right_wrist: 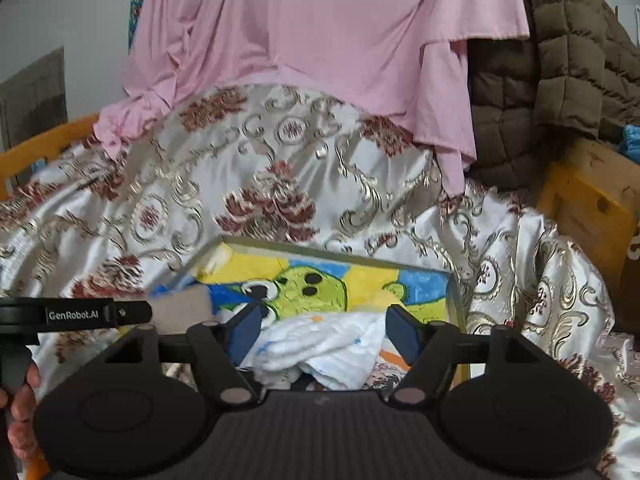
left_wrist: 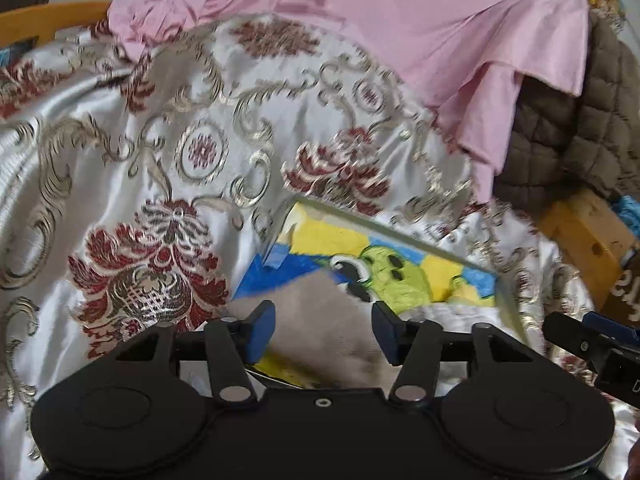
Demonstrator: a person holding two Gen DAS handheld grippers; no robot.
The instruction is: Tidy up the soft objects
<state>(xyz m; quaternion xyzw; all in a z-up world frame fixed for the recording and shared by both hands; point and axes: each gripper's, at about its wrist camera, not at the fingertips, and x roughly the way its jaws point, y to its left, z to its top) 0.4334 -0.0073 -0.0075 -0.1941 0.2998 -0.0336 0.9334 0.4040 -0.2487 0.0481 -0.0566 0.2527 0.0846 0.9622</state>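
Two grippers, left gripper (left_wrist: 323, 330), right gripper (right_wrist: 323, 334), fingers apart over folded cloths in box (right_wrist: 456, 296)

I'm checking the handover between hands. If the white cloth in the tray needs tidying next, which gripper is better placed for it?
Probably the right gripper: its fingers stand open with the white cloth directly between and below them. The left gripper, also open, faces the beige cloth on the tray's other side.

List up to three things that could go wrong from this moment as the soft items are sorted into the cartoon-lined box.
1. The white cloth spills over the box near edge, so it may slide out.
2. The pink garment hangs loosely above and could drop onto the box.
3. The box rests on slippery-looking satin bedspread; a nudge from the open left tool or right tool might shift it.
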